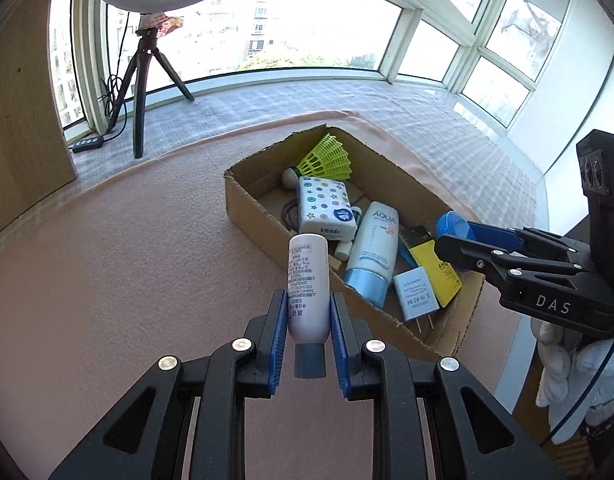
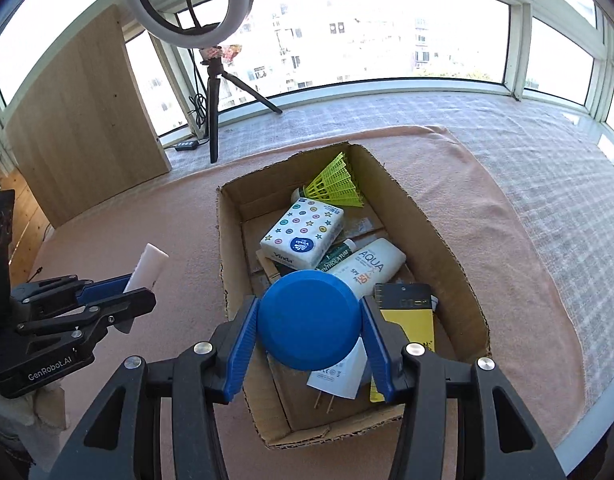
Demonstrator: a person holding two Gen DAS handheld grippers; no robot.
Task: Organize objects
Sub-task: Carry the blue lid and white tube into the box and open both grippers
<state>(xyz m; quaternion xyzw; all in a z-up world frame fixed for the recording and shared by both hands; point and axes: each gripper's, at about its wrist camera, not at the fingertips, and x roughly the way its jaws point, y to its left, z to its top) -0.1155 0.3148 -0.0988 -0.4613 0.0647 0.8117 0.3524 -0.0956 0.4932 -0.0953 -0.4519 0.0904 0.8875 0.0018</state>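
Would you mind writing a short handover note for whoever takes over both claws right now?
Left claw: shut on a pale tube, cap toward the camera, held over the pink cloth just left of the cardboard box.
Right claw: shut on a round blue lid, held above the near end of the box.
Already in the box: yellow shuttlecock, tissue pack, sunscreen tube, yellow card, white charger plug.
Left to do: probably lower the lid and the tube into the box and release them.
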